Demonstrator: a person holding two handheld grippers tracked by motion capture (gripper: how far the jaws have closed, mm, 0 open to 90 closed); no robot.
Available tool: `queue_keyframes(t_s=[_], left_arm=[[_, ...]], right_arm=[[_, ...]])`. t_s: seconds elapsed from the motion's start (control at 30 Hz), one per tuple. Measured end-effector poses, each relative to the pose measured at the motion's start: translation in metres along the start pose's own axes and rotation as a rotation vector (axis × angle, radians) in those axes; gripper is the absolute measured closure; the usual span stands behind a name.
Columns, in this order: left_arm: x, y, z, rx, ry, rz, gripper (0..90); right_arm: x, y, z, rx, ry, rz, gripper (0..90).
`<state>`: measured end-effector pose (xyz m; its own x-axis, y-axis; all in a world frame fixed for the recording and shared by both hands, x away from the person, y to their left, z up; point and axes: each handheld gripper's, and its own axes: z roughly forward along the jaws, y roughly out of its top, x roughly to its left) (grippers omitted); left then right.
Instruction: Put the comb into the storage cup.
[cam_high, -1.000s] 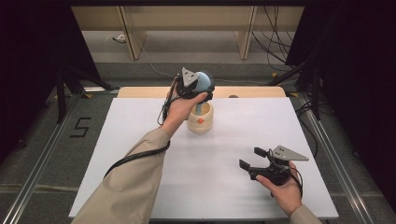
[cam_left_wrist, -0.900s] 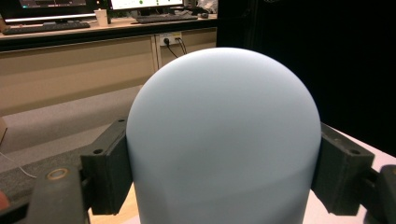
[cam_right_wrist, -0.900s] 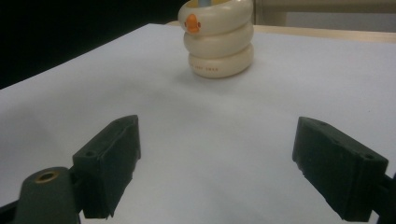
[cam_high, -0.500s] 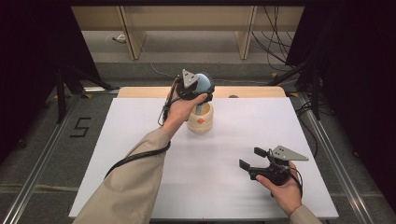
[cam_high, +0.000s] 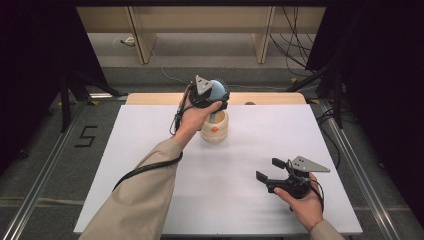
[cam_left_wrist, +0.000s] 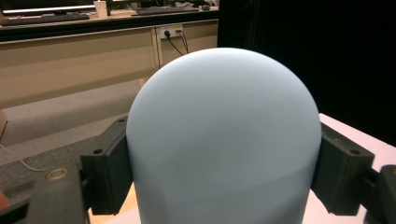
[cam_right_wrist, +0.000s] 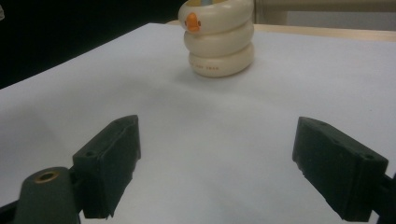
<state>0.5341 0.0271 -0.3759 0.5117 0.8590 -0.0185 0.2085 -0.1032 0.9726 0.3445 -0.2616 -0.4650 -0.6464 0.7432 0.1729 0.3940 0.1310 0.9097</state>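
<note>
High view: white table (cam_high: 150, 150); left gripper (cam_high: 212, 95) clamps blue dome (cam_high: 218, 89), right gripper (cam_high: 272, 170) apart.

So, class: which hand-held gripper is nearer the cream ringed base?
Left. The left hand-held gripper holds the blue dome just above the base; the right hand-held gripper rests well away, open, nearer the person.

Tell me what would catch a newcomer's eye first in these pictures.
First, the pale blue dome clamped between the left gripper's jaws, above the cream ring-shaped holder at the table's far side. Then the right gripper, open, low over the bare white table near its front right.
</note>
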Motion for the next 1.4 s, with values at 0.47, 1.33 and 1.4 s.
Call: queue_keyframes(t_s=[0.47, 1.33, 1.4], left_arm=[[0.001, -0.006, 0.002, 0.012, 0.007, -0.002, 19.4], [0.008, -0.016, -0.018, -0.020, 0.004, -0.027, 18.9], [0.008, -0.017, -0.021, -0.021, 0.003, -0.026, 18.9]], right_arm=[[0.000, 0.000, 0.000, -0.001, 0.001, 0.001, 16.3], [0.001, 0.000, 0.001, 0.004, 0.000, 0.001, 16.3], [0.001, 0.000, 0.001, 0.006, 0.001, 0.001, 16.3]])
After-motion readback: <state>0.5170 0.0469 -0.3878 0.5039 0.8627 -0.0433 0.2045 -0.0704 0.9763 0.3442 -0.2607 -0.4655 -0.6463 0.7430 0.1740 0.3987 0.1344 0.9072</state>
